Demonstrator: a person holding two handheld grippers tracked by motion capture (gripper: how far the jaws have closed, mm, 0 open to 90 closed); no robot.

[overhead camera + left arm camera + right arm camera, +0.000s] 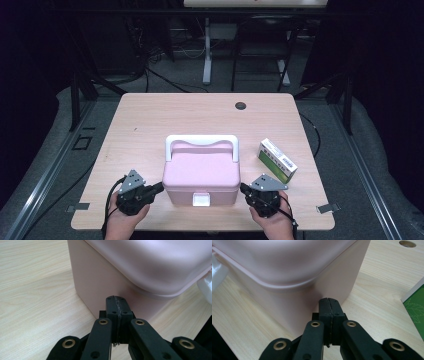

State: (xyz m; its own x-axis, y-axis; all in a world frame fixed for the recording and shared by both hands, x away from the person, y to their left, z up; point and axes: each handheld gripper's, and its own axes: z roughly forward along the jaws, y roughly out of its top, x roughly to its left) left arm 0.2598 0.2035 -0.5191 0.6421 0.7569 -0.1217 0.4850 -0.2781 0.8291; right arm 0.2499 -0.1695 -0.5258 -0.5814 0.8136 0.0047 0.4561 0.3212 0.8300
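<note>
Nearby, green-white carton [278, 160] beside pink box [201, 172], wooden table [150, 120].

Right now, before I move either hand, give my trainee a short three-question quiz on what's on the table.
1. True or false: the left tongs are shut and empty.
2. Which side of the pink box does the green and white carton lie on? A) the person's left B) the person's right C) on its lid
3. Fill in: the white latch sits on the box face turned ____ the person.

Key
1. True; the jaws meet with nothing between them, their tips close to the box's wall.
2. B; it lies flat on the table, apart from the box, beyond the right tongs.
3. Toward.
</note>
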